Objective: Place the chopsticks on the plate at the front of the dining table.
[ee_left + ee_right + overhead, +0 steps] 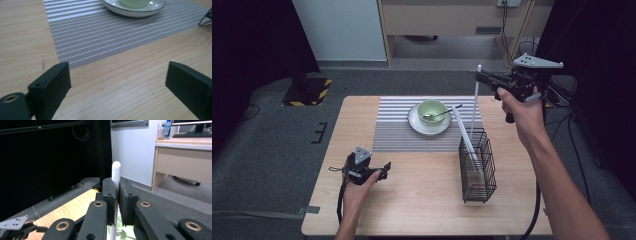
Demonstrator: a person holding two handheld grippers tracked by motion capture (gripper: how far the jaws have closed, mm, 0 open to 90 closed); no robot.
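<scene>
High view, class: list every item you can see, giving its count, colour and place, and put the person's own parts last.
Table: one, light wood, centre.
Placemat: one, grey with white stripes, far half of the table.
Plate: one, white, on the placemat.
Bowl: one, pale green, on the plate.
Spoon: one, dark, resting in the bowl.
Wire basket: one, black, right of the placemat.
Chopsticks: two, white; one leaning in the wire basket, one held upright above it.
Left tool: black, jaws open, low over the table.
Right tool: black, shut on the upright chopstick.

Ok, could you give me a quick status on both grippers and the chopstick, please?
Right gripper shut on white chopstick, its lower end in the wire basket. Left gripper open, empty, low over table. Second chopstick leans in basket.
</scene>
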